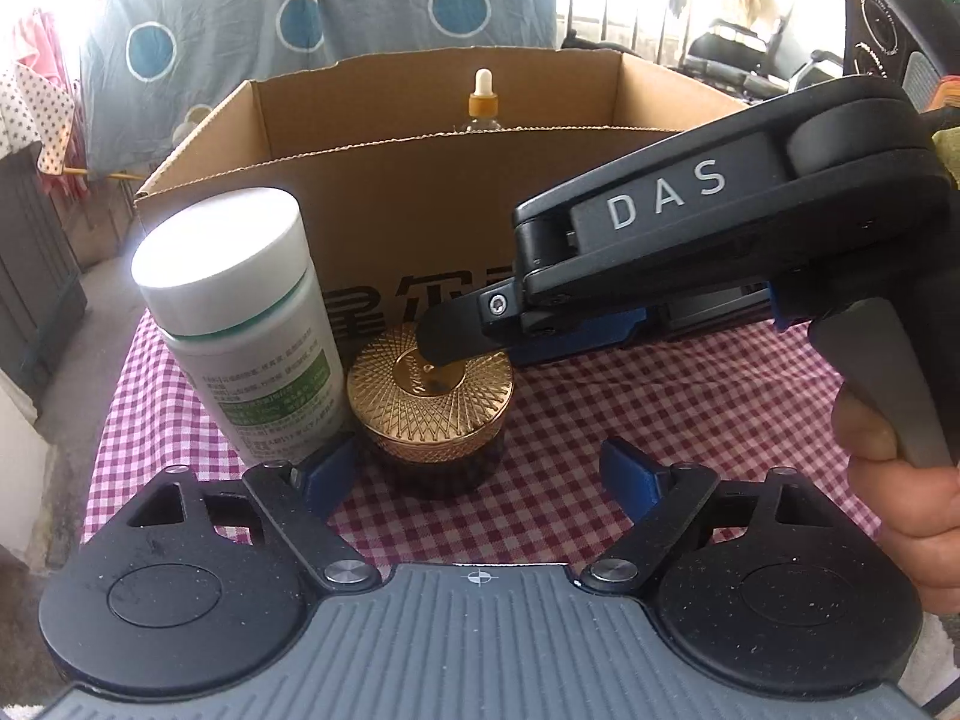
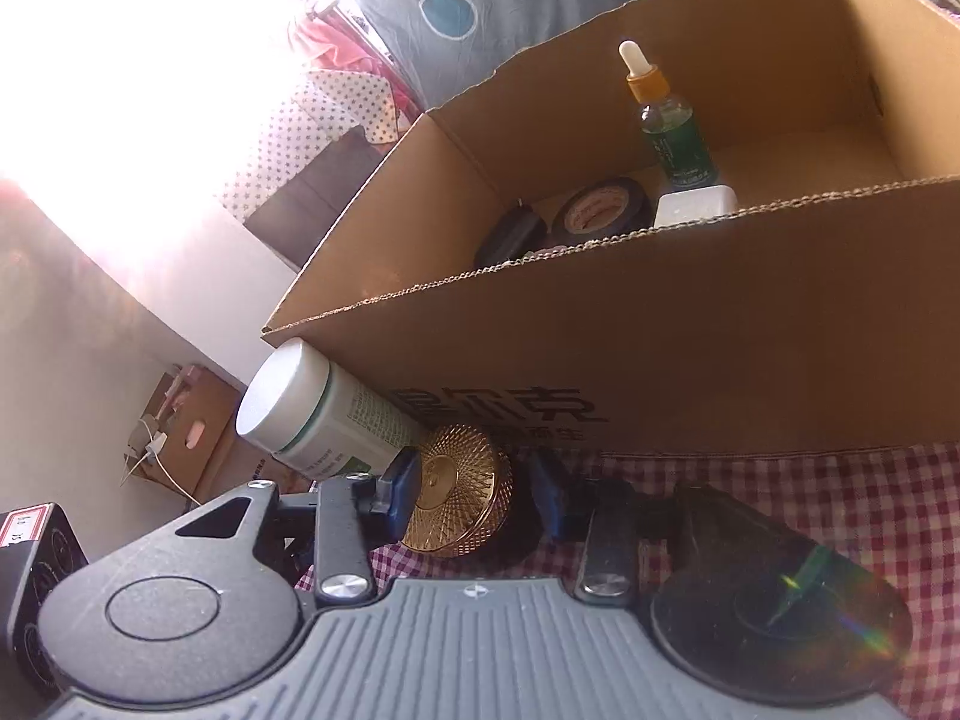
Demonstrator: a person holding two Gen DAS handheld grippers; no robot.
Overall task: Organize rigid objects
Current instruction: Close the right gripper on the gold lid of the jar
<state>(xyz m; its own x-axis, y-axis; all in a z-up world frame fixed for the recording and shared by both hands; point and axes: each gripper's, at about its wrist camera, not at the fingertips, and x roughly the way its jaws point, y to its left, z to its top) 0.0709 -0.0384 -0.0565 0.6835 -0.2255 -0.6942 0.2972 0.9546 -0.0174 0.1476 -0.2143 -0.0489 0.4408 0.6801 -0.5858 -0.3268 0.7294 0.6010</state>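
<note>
My right gripper (image 2: 474,498) has its jaws either side of the gold-lidded jar (image 1: 429,405) but I can't tell if they're actually pinching it. The jar sits on the checkered table (image 1: 690,414), right in front of the cardboard box (image 1: 420,198), touching the white pill bottle (image 1: 252,324). Left gripper (image 1: 480,480) is wide open, holding nothing. The dropper bottle (image 2: 663,120) and tape roll (image 2: 603,210) are in the box.

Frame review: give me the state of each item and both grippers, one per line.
Gold-lidded jar: upright on the checked cloth, lid on, between the right gripper's fingers.
White bottle: upright, capped, beside the jar.
Cardboard box: open.
Dropper bottle: upright in the box, capped.
Tape roll: in the box.
Right gripper: around the jar; contact unclear.
Left gripper: open, empty.
</note>
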